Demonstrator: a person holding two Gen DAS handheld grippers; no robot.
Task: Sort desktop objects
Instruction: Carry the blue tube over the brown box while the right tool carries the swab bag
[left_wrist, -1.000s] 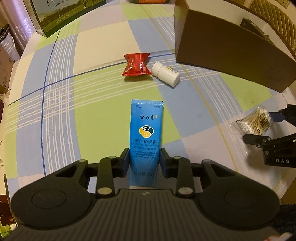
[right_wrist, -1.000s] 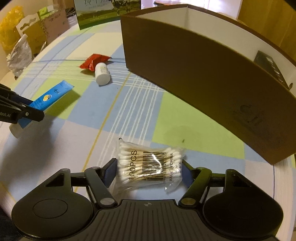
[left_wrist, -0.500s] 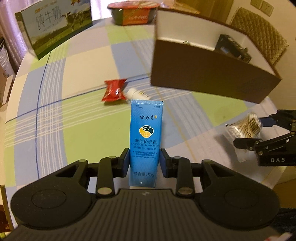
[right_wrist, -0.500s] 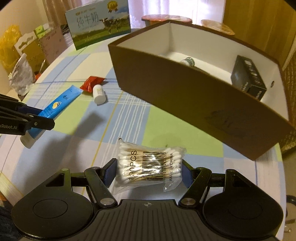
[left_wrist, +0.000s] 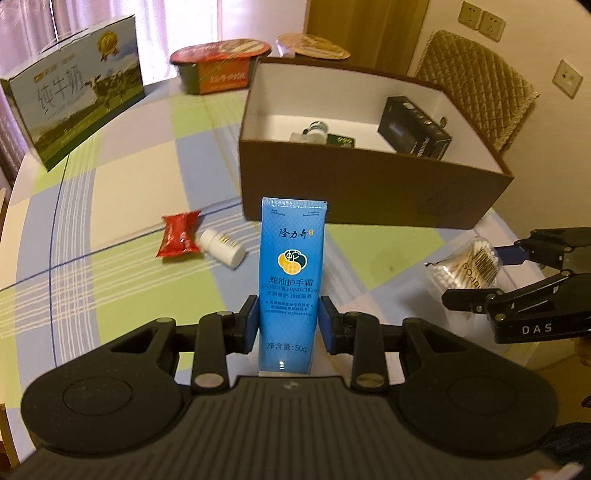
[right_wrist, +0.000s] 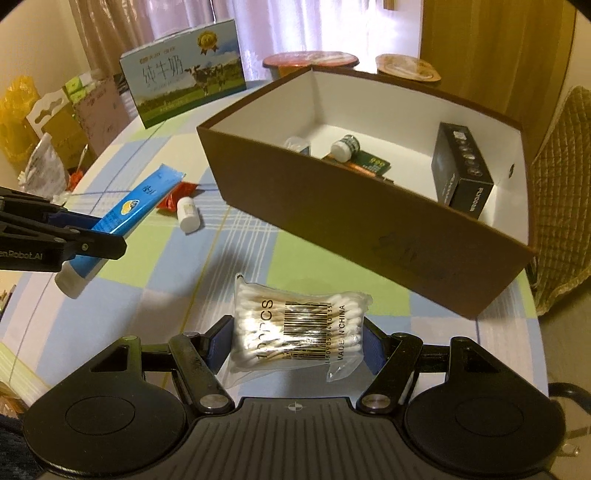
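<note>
My left gripper (left_wrist: 290, 319) is shut on a blue hand cream tube (left_wrist: 291, 266) and holds it above the table; the tube also shows in the right wrist view (right_wrist: 125, 214). My right gripper (right_wrist: 295, 345) is shut on a clear bag of cotton swabs (right_wrist: 291, 330), also held in the air; the bag also shows in the left wrist view (left_wrist: 465, 267). The brown open box (left_wrist: 369, 192) stands ahead of both grippers, and in the right wrist view (right_wrist: 351, 206) holds a black carton (right_wrist: 463, 170), a small bottle (right_wrist: 343, 146) and other items.
A red snack packet (left_wrist: 179, 238) and a white pill bottle (left_wrist: 223, 251) lie on the checked tablecloth left of the box. A milk carton box (left_wrist: 74, 107) and instant noodle bowls (left_wrist: 221, 70) stand at the back. A padded chair (left_wrist: 476, 92) is behind the box.
Both grippers have risen from the table with the tube and the swab bag, so the box's inside has come into view.
</note>
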